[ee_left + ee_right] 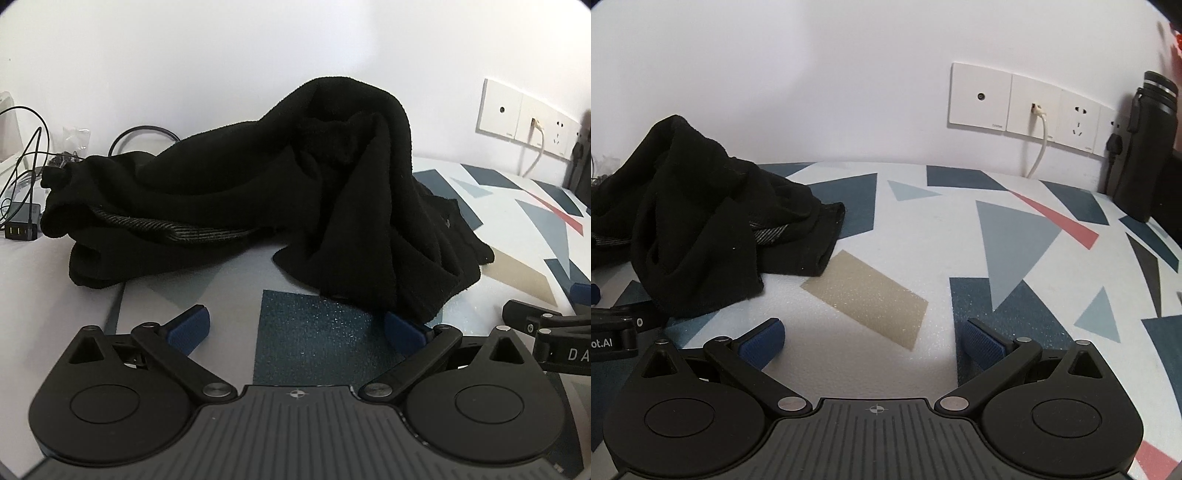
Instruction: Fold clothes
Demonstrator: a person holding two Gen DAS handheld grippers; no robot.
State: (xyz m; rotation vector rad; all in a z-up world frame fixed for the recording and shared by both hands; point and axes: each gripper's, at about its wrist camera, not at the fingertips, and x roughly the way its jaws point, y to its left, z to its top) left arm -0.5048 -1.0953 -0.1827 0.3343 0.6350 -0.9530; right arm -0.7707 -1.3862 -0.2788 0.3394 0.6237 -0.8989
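Observation:
A black garment [266, 192] lies in a crumpled heap on the patterned table [524, 236], with a grey ribbed band showing at its left. In the left wrist view my left gripper [295, 328] is open just in front of the heap; its right blue pad [402, 328] sits at the cloth's near hem. In the right wrist view the same garment [701, 221] is at the left. My right gripper [873, 343] is open over bare table, to the right of the cloth, with nothing between its fingers.
Wall sockets [1027, 107] with a white cable [1039, 147] sit at the back right. A dark bottle [1145, 147] stands by the wall at the far right. Black cables and a charger [22, 225] lie at the far left. The right gripper's body [554, 332] shows at the left view's right edge.

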